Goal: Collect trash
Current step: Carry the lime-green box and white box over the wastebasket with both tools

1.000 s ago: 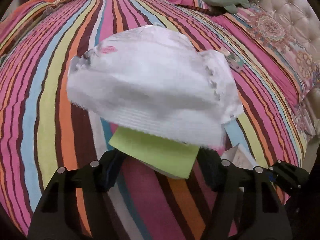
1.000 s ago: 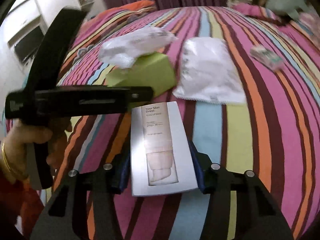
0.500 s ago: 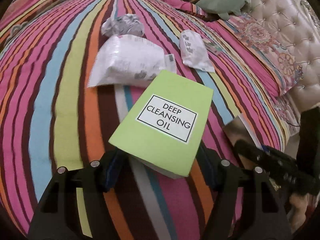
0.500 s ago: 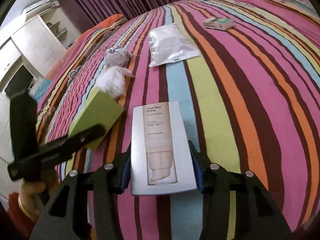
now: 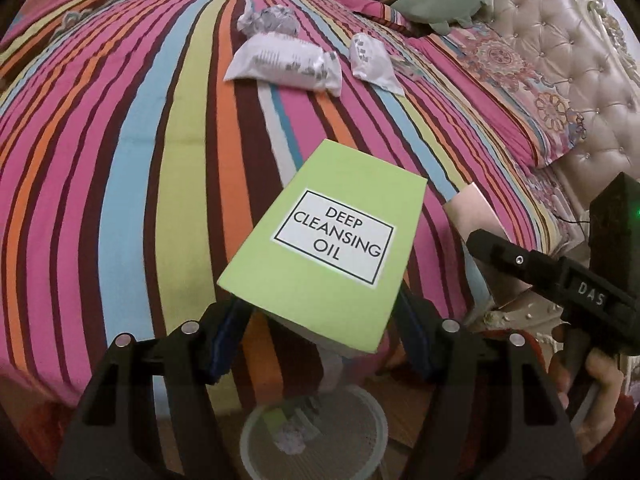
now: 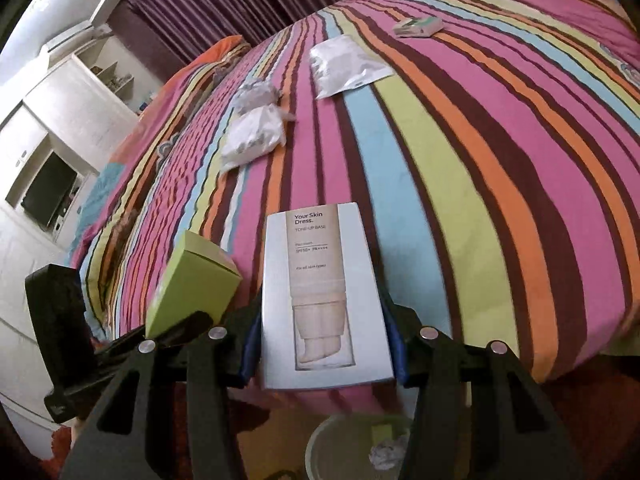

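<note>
Both tools have drawn back from mid-bed to the near edge of the bed since the earlier frames; the white wrapper that filled the left view then now lies far up the bed with the other wrappers.

Left tool (image 5: pixel 320 336): clamped on the green box (image 5: pixel 332 256) labelled "Deep Cleansing Oil", pads on its two long sides, long axis running forward along the fingers.
Right tool (image 6: pixel 324 344): jaws pressed against the grey-white box (image 6: pixel 324 300), a tone-up base carton, long axis likewise forward.

Key relation: the mesh bin (image 5: pixel 360 420) stands on the floor just off the near edge of the bed, directly below and slightly behind both boxes. In the left view it sits under the green box's near end; in the right view the bin (image 6: pixel 332 436) shows just below the carton. It already holds some scraps.

Judgement: both tools are about equally near; each box needs only a release over the bin mouth.

Remaining on bed: crumpled wrapper (image 5: pixel 272 20), white pouch (image 5: pixel 284 64), flat sachet (image 5: pixel 374 62), small box (image 6: pixel 418 26) toward the far side.
</note>
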`<action>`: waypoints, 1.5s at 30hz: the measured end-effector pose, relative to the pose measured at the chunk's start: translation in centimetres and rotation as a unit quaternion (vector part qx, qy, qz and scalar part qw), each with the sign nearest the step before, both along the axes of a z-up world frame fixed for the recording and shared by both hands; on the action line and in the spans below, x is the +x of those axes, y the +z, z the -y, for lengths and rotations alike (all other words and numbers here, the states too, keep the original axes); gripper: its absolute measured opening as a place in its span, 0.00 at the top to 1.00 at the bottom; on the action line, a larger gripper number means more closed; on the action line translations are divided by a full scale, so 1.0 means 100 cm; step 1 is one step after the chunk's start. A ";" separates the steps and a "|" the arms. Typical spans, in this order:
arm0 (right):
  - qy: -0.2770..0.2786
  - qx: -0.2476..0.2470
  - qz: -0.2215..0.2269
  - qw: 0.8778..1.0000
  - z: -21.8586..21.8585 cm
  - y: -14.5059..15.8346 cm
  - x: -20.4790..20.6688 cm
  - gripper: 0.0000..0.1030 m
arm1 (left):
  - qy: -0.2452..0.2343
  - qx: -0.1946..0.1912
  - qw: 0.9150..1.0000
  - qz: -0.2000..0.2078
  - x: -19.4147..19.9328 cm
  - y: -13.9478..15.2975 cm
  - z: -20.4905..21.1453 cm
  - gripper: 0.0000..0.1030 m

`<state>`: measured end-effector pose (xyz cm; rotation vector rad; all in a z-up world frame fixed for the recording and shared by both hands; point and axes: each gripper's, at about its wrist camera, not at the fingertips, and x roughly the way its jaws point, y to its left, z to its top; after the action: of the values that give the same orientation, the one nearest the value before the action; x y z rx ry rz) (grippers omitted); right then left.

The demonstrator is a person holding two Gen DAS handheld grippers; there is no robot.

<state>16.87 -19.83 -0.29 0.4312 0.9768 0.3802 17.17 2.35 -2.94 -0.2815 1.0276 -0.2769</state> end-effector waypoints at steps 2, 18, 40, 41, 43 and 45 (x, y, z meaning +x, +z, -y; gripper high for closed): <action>0.001 0.004 0.000 1.000 -0.002 0.001 -0.009 0.54 | -0.001 -0.002 1.000 -0.003 -0.013 -0.001 0.001 0.36; 0.026 0.007 -0.031 0.999 -0.027 -0.002 -0.082 0.54 | -0.026 0.035 0.999 -0.007 -0.107 0.001 0.025 0.36; 0.044 -0.077 -0.209 0.974 -0.037 -0.087 -0.124 0.54 | -0.044 0.084 0.979 -0.182 -0.141 -0.090 0.030 0.36; 0.044 -0.081 -0.217 0.972 -0.037 -0.091 -0.124 0.54 | -0.043 0.085 0.977 -0.189 -0.141 -0.093 0.029 0.36; 0.043 -0.090 -0.233 0.967 -0.038 -0.098 -0.122 0.54 | -0.043 0.088 0.974 -0.205 -0.139 -0.101 0.030 0.36; 0.041 -0.099 -0.244 0.964 -0.041 -0.103 -0.122 0.54 | -0.042 0.090 0.970 -0.221 -0.138 -0.108 0.031 0.36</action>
<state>4.71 -15.76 -10.58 0.3056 1.5025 0.2495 3.40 -0.75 -13.71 -0.1359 1.4994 -0.1981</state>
